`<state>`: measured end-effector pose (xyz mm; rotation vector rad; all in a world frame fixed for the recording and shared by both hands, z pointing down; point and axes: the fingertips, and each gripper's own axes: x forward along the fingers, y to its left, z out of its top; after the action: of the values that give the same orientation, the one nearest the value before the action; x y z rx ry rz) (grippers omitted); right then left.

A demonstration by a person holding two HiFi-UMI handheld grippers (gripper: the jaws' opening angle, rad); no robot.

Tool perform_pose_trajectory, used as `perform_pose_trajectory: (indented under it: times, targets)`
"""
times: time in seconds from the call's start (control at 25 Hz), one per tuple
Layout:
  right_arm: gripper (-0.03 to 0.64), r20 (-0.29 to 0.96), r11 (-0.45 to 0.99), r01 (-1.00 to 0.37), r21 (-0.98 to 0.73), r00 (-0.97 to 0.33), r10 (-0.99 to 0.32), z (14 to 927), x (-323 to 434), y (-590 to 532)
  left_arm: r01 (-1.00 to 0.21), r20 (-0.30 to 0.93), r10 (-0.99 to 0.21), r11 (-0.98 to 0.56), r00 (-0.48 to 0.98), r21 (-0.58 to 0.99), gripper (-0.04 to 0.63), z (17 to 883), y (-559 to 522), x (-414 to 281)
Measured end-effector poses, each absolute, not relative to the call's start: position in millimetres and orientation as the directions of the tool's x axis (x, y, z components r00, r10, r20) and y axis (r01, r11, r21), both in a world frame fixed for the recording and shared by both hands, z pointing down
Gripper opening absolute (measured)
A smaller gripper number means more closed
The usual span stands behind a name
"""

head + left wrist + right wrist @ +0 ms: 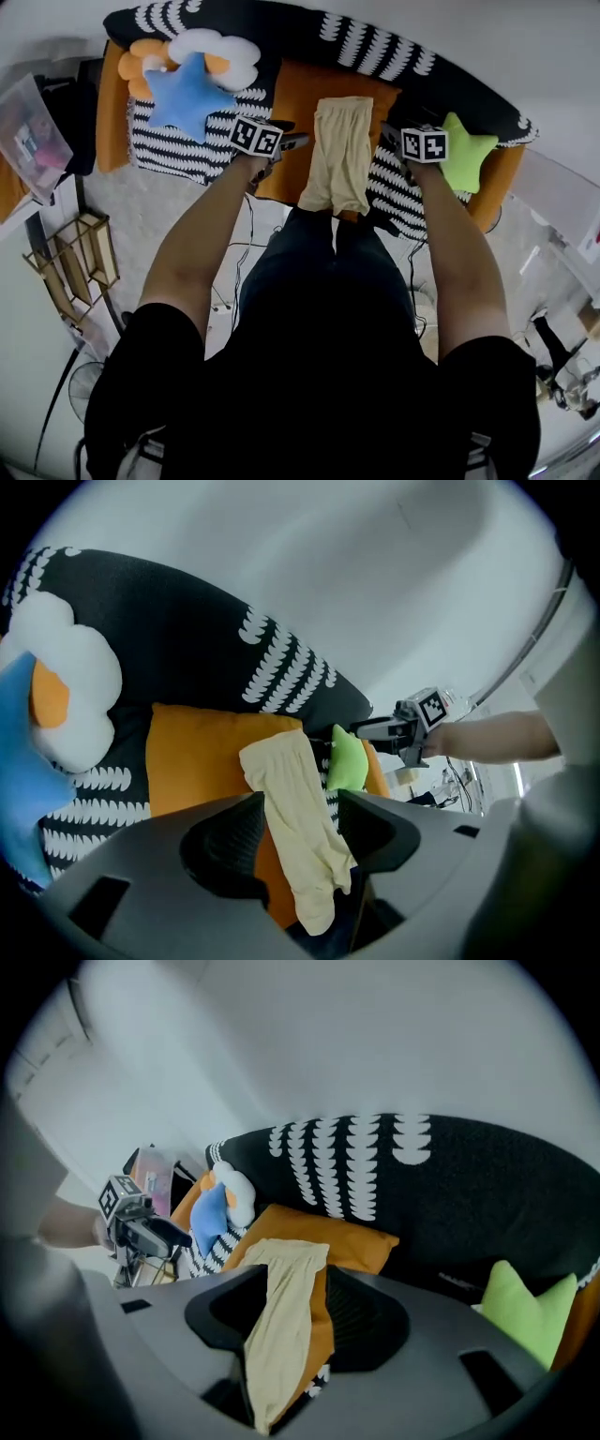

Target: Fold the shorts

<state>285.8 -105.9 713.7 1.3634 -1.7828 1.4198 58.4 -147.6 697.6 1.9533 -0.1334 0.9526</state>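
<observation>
Forearms bare, both stretched forward over sofa (309,33), level with each other. Far left: plush blue star pillow (187,94) against white cloud pillow (220,47). Left gripper (292,142) just left of shorts (339,155), not touching, jaws spread, nothing held. Shorts pale yellow, thin soft fabric, folded into long narrow strip, lying on smooth orange cushion (295,108), lower end hanging over seat edge. Right gripper (390,139) just right of shorts, jaws apart too, empty. Far right: green star pillow (466,150). Sofa cover black with white scalloped print.
</observation>
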Motion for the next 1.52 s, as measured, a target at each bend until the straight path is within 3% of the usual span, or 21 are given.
perform_pose_trajectory:
  times: [0.44, 1.0, 1.36, 1.52]
  targets:
    - [0.202, 0.839, -0.175, -0.858, -0.482, -0.396, -0.373, 786, 267, -116, -0.506, 0.638, 0.270, -0.425, 0.721, 0.751, 0.267, 771, -199, 99]
    - [0.170, 0.843, -0.135, -0.865, -0.484, -0.420, -0.337, 829, 254, -145, -0.556, 0.613, 0.317, -0.256, 0.724, 0.790, 0.262, 838, -192, 143]
    - [0.163, 0.853, -0.106, -0.875, -0.472, -0.423, -0.305, 840, 254, -130, -0.696, 0.717, 0.298, -0.194, 0.630, 0.692, 0.242, 861, -192, 137]
    - [0.149, 0.841, -0.100, -0.866, -0.490, -0.439, -0.317, 841, 250, -127, -0.655, 0.677, 0.319, -0.188, 0.664, 0.732, 0.188, 858, -188, 147]
